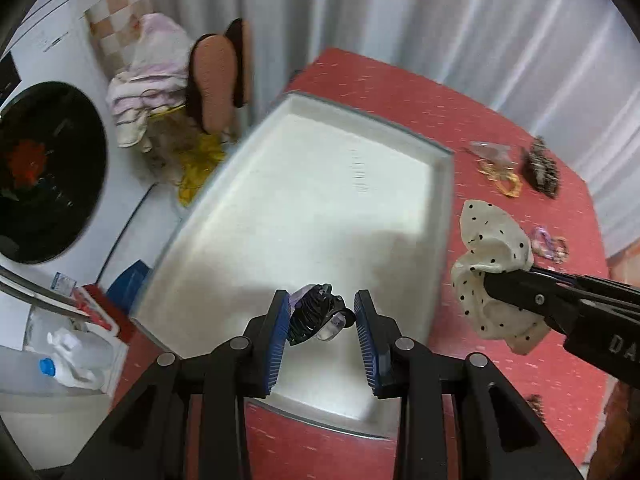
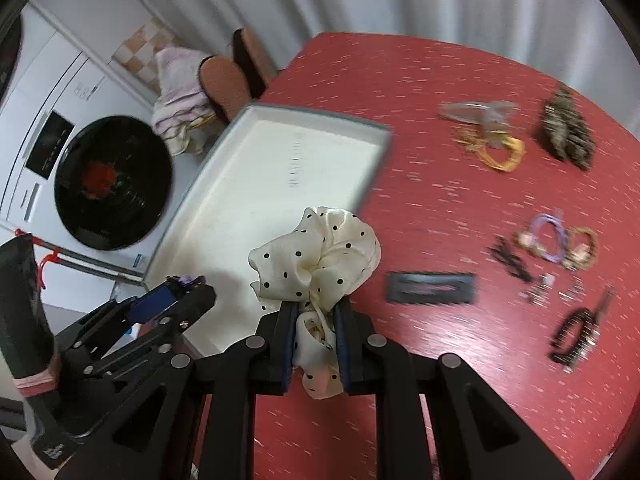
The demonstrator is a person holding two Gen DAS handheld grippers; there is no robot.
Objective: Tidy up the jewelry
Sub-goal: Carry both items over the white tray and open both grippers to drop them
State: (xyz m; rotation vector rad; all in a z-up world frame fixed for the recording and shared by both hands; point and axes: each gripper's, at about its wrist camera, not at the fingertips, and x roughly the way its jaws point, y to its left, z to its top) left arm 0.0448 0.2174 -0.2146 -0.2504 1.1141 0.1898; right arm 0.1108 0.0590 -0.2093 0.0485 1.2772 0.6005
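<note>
Satin polka-dot scrunchie [image 2: 320, 248] clamped in right gripper [image 2: 316, 346]; left gripper [image 1: 322, 320] half-open around black claw clip [image 1: 316, 314], contact unclear (may drop before tray [image 1: 440, 200], 12 o'clock).

Both views are evenly and fairly brightly lit, with soft light that seems to fall from above. The white tray [image 1: 304, 184] is nearly washed out, its inner surface glaring pale, and a soft grey shadow lies across its near half under the left gripper [image 1: 322, 316]. The red table [image 2: 420, 128] shows smeared pale flecks: motion blur streaks everything beyond the gripper fingers, which stay sharp. The tray's far rim and the small items toward the table's right edge are blurred. The fisheye lens bends the curtain [image 1: 440, 12] and the table's edges into curves, and black vignetting fills every corner of both frames.
</note>
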